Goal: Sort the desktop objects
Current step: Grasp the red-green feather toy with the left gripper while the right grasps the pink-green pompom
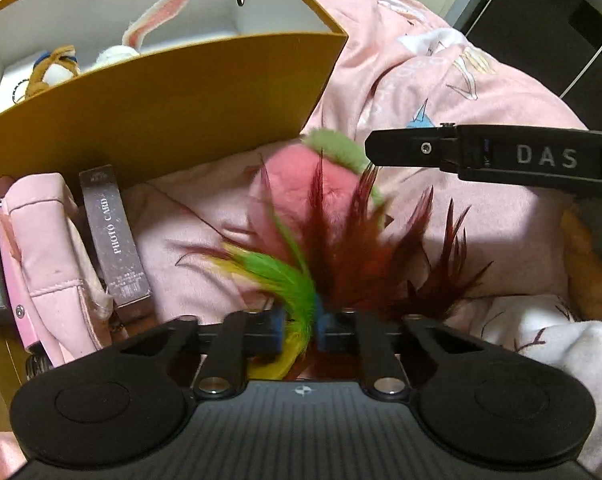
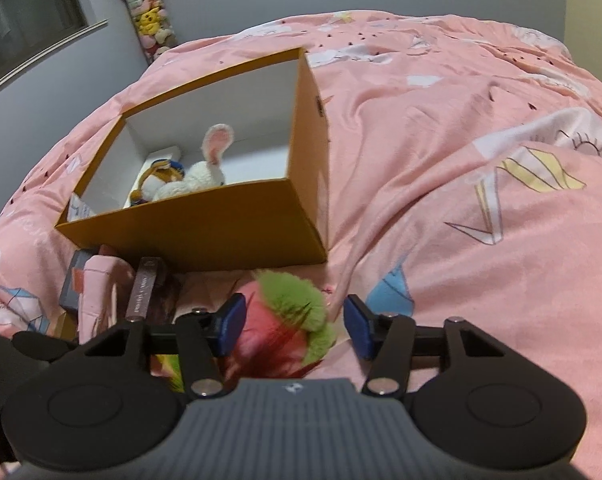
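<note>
My left gripper [image 1: 301, 328] is shut on a feather toy [image 1: 297, 284] with green, yellow and dark red plumes that fan out ahead of its blue pads. Just beyond the feathers a pink plush with a green fuzzy top [image 1: 291, 184] lies on the pink bedcover. One black finger of my right gripper [image 1: 481, 152] reaches in over that plush from the right. In the right wrist view the plush [image 2: 277, 320] sits between the blue pads of my right gripper [image 2: 295, 326]; the jaws stand open, and the right pad is clearly apart from it.
An orange box with white inside [image 2: 237, 220] stands just behind the plush and holds a white rabbit toy [image 2: 209, 168] and a brown-and-white toy [image 2: 157, 180]. Left of the plush lie a "PHOTO CARD" box [image 1: 115, 236] and a pink pouch [image 1: 49, 248]. The pink bedcover [image 2: 461, 200] spreads to the right.
</note>
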A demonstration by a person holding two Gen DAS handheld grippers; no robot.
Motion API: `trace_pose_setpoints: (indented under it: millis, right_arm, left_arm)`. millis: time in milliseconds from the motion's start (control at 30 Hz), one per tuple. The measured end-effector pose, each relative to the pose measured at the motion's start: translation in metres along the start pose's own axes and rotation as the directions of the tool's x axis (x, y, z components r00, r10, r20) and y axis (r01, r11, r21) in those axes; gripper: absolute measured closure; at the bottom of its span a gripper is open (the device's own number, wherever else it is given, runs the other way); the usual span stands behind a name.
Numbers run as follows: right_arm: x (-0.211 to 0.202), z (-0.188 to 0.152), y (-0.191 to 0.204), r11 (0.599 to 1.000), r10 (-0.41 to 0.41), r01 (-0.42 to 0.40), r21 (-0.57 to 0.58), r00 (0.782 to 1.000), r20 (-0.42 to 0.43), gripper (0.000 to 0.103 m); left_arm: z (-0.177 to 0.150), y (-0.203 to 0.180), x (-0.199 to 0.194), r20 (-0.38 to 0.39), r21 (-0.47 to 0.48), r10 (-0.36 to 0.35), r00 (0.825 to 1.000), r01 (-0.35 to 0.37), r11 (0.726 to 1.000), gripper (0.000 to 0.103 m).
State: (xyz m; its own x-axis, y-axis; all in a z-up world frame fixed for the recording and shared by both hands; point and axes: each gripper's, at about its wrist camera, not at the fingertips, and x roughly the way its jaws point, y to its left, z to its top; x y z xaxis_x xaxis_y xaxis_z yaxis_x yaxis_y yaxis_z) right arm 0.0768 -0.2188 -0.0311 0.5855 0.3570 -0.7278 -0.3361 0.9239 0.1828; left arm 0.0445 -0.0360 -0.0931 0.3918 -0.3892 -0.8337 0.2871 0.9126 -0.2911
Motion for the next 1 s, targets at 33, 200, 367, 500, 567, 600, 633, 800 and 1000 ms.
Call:
trace_pose_setpoints:
  millis: [33, 200, 367, 500, 567, 600, 633, 800, 1000]
  right_arm:
    - [0.001, 0.0, -0.001, 1.0, -0.002, 0.002, 0.003, 1.0, 0.001, 0.048]
    - [0.001, 0.001, -0.005, 1.0, -0.005, 0.004, 0.024, 1.0, 0.008, 0.048]
    - [0.0, 0.003, -0.007, 0.999, 0.007, -0.008, 0.035, 1.0, 0.017, 0.048]
    - [0.001, 0.003, -0.006, 1.0, 0.016, -0.016, 0.023, 1.0, 0.015, 0.048]
    - [0.002, 0.004, -0.004, 1.0, 0.027, -0.027, 0.013, 1.0, 0.01, 0.048]
    - [0.003, 0.004, -0.003, 0.999, 0.034, -0.034, 0.003, 0.999, 0.006, 0.048]
    - [0.005, 0.005, -0.002, 0.999, 0.04, -0.04, -0.008, 0.999, 0.001, 0.047]
    - [0.019, 0.006, 0.012, 0.995, 0.04, -0.045, -0.093, 0.998, -0.047, 0.04]
    - [0.039, 0.009, 0.027, 0.984, 0.014, -0.032, -0.173, 0.995, -0.103, 0.036]
  left_arm:
    - [0.0, 0.0, -0.001, 0.004, -0.001, -0.003, 1.0, 0.003, 1.0, 0.098]
    - [0.0, 0.002, -0.01, 0.046, -0.024, 0.005, 0.999, -0.003, 1.0, 0.102]
    - [0.001, 0.009, -0.03, 0.122, -0.071, 0.006, 0.992, 0.003, 0.997, 0.102]
    - [0.004, 0.016, -0.051, 0.192, -0.111, 0.019, 0.981, 0.002, 0.994, 0.102]
    - [0.008, 0.018, -0.061, 0.219, -0.119, 0.039, 0.975, -0.013, 0.993, 0.102]
    - [0.009, 0.02, -0.068, 0.237, -0.125, 0.053, 0.97, -0.024, 0.992, 0.102]
    - [0.01, 0.021, -0.074, 0.254, -0.135, 0.066, 0.965, -0.032, 0.99, 0.102]
    - [0.024, 0.036, -0.114, 0.351, -0.165, 0.128, 0.928, -0.073, 0.984, 0.102]
    - [0.053, 0.053, -0.15, 0.437, -0.193, 0.203, 0.876, -0.13, 0.973, 0.102]
